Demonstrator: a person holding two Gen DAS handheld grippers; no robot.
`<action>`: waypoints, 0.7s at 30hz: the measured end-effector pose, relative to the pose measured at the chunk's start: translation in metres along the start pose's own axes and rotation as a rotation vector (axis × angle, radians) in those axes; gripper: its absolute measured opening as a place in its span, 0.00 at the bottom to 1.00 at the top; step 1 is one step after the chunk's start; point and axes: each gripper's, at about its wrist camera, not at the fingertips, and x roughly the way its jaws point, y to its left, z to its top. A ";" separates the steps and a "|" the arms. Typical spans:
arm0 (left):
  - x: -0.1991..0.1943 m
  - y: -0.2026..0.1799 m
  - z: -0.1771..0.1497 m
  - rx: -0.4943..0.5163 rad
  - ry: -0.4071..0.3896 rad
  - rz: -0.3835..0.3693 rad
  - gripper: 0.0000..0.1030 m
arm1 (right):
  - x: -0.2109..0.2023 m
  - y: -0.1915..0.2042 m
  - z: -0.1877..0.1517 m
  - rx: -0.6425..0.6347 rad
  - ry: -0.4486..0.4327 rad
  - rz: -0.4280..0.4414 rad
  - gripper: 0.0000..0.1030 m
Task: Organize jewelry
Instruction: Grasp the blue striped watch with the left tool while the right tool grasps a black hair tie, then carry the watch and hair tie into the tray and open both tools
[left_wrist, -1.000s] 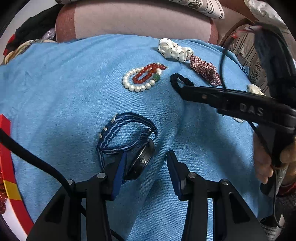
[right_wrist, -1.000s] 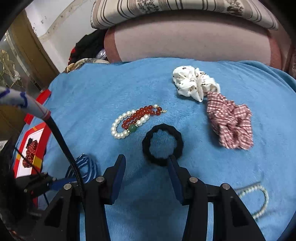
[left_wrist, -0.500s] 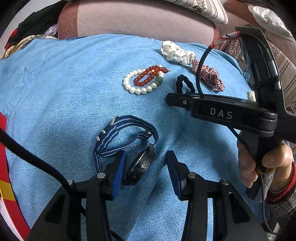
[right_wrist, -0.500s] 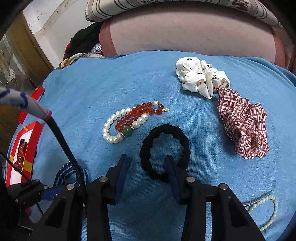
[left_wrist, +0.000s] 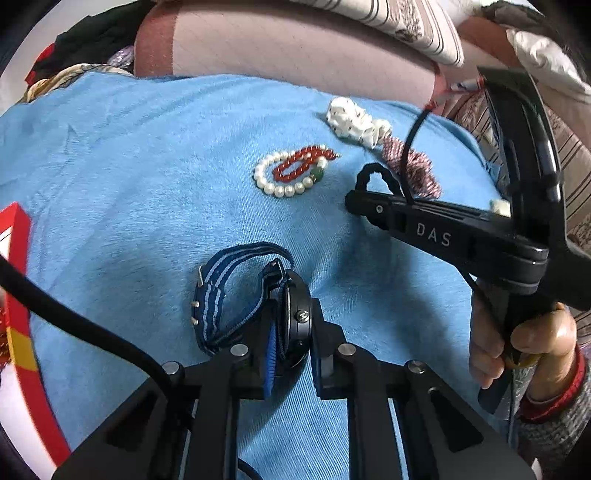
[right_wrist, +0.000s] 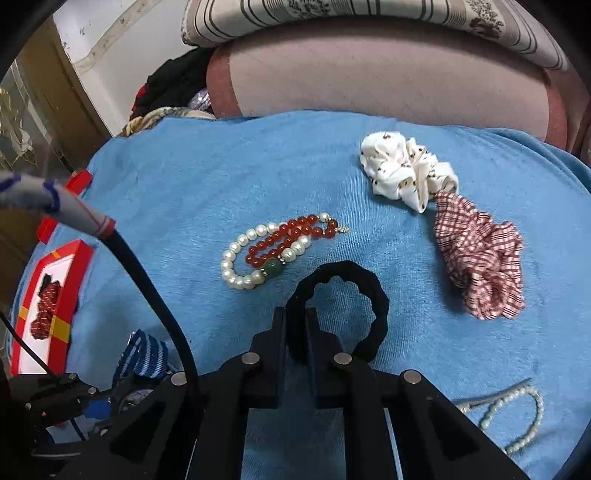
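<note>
Both grippers pinching items on a blue cloth.

The left gripper (left_wrist: 291, 347) is clamped on the black case of a watch (left_wrist: 295, 317), which stands on edge near the cloth's (left_wrist: 129, 155) near edge; its blue striped strap (left_wrist: 214, 295) loops out to the left on the cloth. The right gripper (right_wrist: 295, 332) is pressed together on the near left side of a black hair tie (right_wrist: 373, 295), near the middle of the cloth. Just beyond the tie lie a pearl bracelet (right_wrist: 236, 273) and a red bead bracelet (right_wrist: 291, 236), overlapping. Toward the far right edge, a white scrunchie (right_wrist: 402, 170) touches a red checked scrunchie (right_wrist: 484, 266). A pearl strand (right_wrist: 524, 417) lies at the near right corner. A red box (right_wrist: 55, 291) sits at the left edge.
</note>
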 end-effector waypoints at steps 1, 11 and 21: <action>-0.009 0.000 -0.002 -0.002 -0.011 0.000 0.13 | -0.004 0.000 -0.001 0.001 -0.006 0.002 0.09; -0.080 0.035 -0.020 -0.094 -0.108 0.003 0.11 | -0.050 0.033 -0.010 -0.039 -0.047 0.038 0.09; -0.155 0.100 -0.059 -0.177 -0.186 0.154 0.11 | -0.071 0.132 -0.025 -0.173 -0.052 0.145 0.10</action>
